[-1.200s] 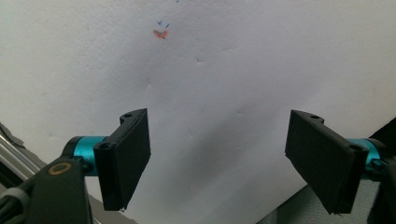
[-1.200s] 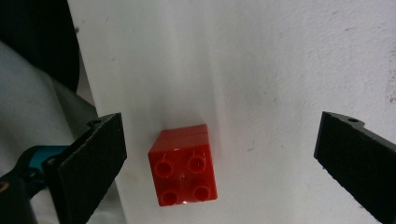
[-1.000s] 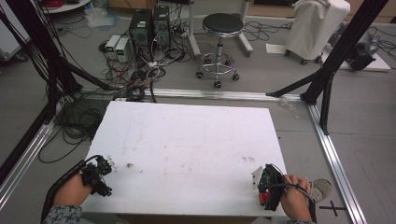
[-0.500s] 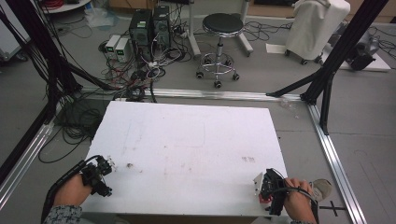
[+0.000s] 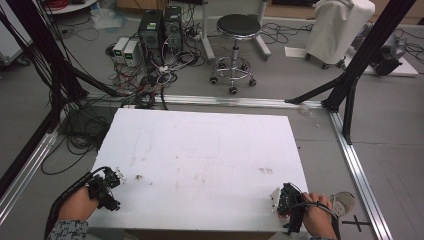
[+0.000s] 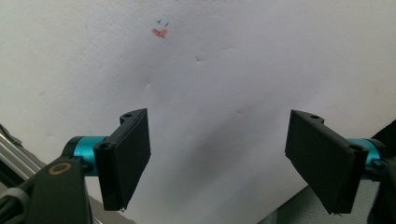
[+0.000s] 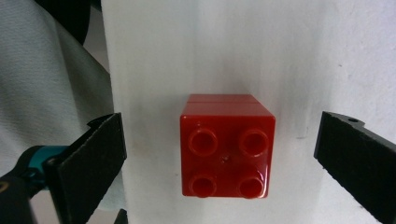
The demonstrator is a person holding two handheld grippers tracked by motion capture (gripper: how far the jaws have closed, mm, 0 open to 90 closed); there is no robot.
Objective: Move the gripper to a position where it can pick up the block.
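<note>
Down at the near right corner of the white table [image 5: 200, 145], the right gripper [image 7: 219, 154] hangs wide open over a red four-stud brick [image 7: 226, 147], centred between its jaws, touching neither. Far across, the left gripper [image 6: 217, 154] gapes empty. No containers anywhere.

Overhead view; two close table [image 5: 200, 150] views

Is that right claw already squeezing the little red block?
No: in the right gripper view the red block sits on the white table with clear gaps between it and both jaws of the right claw.
</note>
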